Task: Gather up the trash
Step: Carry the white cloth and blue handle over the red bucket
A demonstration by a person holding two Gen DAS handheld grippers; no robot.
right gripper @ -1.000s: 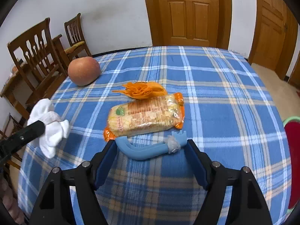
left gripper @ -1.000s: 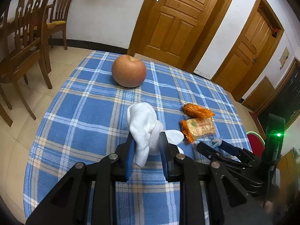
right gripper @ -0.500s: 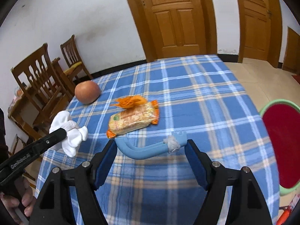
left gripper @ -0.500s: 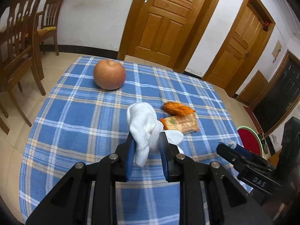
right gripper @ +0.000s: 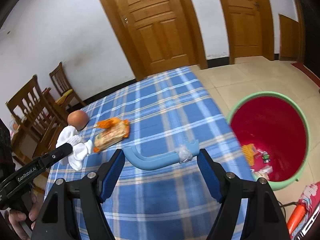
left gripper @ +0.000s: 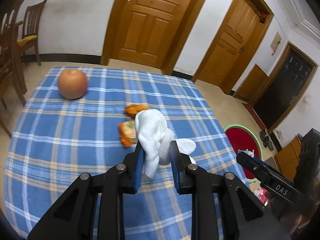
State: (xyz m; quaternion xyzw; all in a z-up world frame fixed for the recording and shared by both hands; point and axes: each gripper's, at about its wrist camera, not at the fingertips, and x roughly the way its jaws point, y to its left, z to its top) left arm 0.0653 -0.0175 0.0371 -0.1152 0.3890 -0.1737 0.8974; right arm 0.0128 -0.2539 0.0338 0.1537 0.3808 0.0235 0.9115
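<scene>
Landmark: the red bin point(right gripper: 268, 140), on the floor just off the table's right edge. Far left of it, the apple point(right gripper: 77, 119) is unmoved on the plaid tablecloth point(right gripper: 160, 108). Left gripper point(left gripper: 157, 158) pinches a white sock point(left gripper: 153, 134) — lifted, now drifting binward over the snack packet point(right gripper: 112, 135). Right gripper point(right gripper: 161, 158) clamps a blue curved handle piece point(right gripper: 158, 159) endwise; since a second ago it swung right — the bin came into view. Judgement: both items near drop-off.

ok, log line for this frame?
left gripper: shut on white sock | right gripper: shut on blue curved piece | red bin: beside table
</scene>
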